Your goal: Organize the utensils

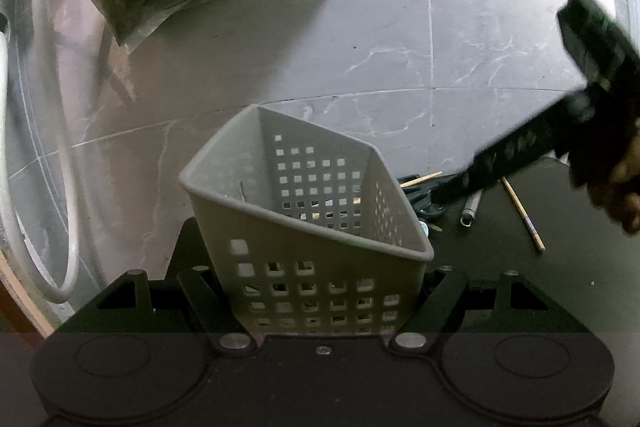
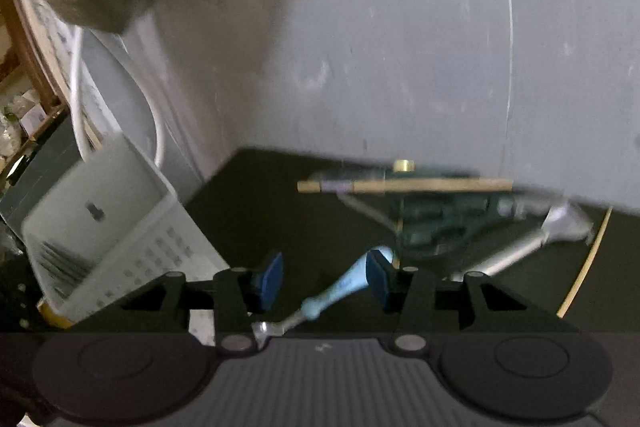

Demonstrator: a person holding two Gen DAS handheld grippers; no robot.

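Right wrist view: right gripper [image 2: 324,281] gapes wide, blue-handled utensil [image 2: 348,283] lies between its pads, ungrasped.
Left wrist view: left gripper [image 1: 320,291] clamps the basket [image 1: 280,195].
Advice: centre on the handle, then squeeze.

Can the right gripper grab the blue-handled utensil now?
Probably yes. The right gripper is open and the blue-handled utensil lies between its fingers, touching the right pad; nothing blocks it.

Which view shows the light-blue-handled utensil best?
The right wrist view: the blue-handled utensil lies between the open right gripper. The left wrist view shows only a speck beside the basket.
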